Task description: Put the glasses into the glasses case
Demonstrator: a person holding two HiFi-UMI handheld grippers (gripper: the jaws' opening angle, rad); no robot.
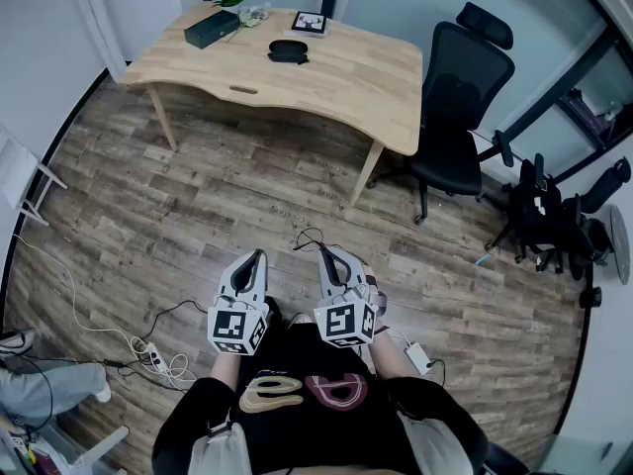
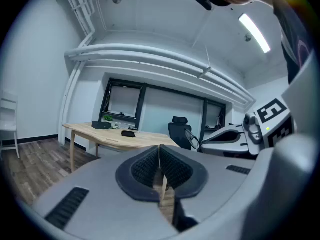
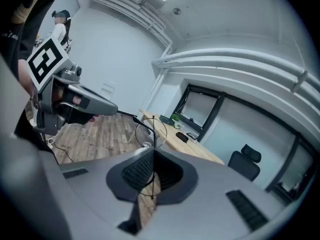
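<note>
The right claw [image 3: 154,153] is closed on the thin wire glasses [image 3: 154,133], which are hard to make out from the head view. The left claw [image 2: 160,154] is closed and empty. The glasses case [image 1: 288,51] lies on the bench [image 1: 376,87], well apart from both.

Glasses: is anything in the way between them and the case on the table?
Nothing visible is. The right tool pinches the glasses. Only floor and open table lie before the case. The chair stands off to the side.
</note>
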